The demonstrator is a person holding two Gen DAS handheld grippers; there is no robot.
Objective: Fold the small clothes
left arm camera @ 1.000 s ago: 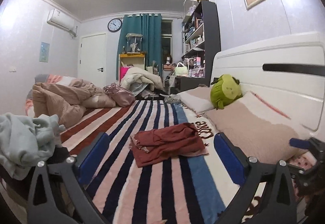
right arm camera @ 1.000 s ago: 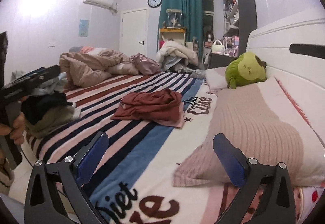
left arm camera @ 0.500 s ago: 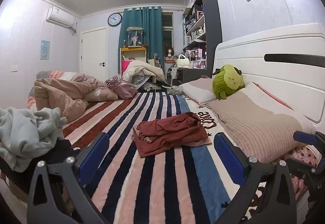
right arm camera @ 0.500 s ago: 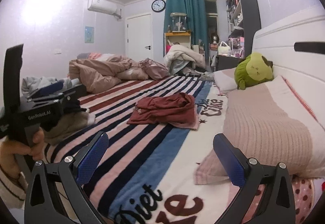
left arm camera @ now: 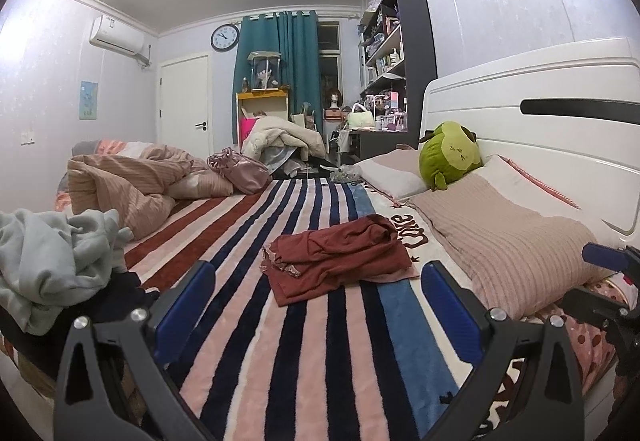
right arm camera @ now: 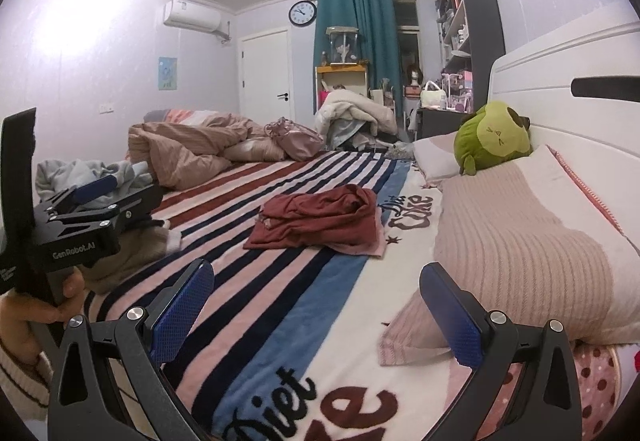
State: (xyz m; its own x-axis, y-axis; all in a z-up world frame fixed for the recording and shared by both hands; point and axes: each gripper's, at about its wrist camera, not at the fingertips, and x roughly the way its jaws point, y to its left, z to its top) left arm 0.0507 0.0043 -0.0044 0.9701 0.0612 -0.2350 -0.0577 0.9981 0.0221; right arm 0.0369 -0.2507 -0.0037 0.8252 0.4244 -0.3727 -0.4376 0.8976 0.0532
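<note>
Garment [left arm camera: 336, 261] under inspection: a dark red piece, crumpled and loosely bunched, lying on the striped blanket [left arm camera: 304, 353] near the middle of the bed, just beside the printed lettering at the blanket's edge. In your right wrist view the same garment [right arm camera: 320, 221] sits ahead of the tool, well apart from it, with a pink layer showing under its near right corner.

Your left gripper [left arm camera: 318, 305] is held above the blanket with its blue pads [left arm camera: 186, 305] spread wide; nothing is between them. Your right gripper [right arm camera: 316, 309] is likewise spread wide and holds nothing, with its blue pads [right arm camera: 452, 317] over the white lettered part of the blanket. Neither tool touches the garment.

A heap of other clothes [left arm camera: 52, 261], pale grey-green on top with dark items beneath, lies at the left edge of the bed. A ribbed beige pillow [left arm camera: 500, 241] runs along the white headboard [left arm camera: 540, 113], with a green plush toy [left arm camera: 450, 157] resting at its far end. A rumpled beige quilt [left arm camera: 128, 189] lies at the far left. Your left hand [right arm camera: 36, 317] grips the left tool's handle, seen in the right wrist view.
</note>
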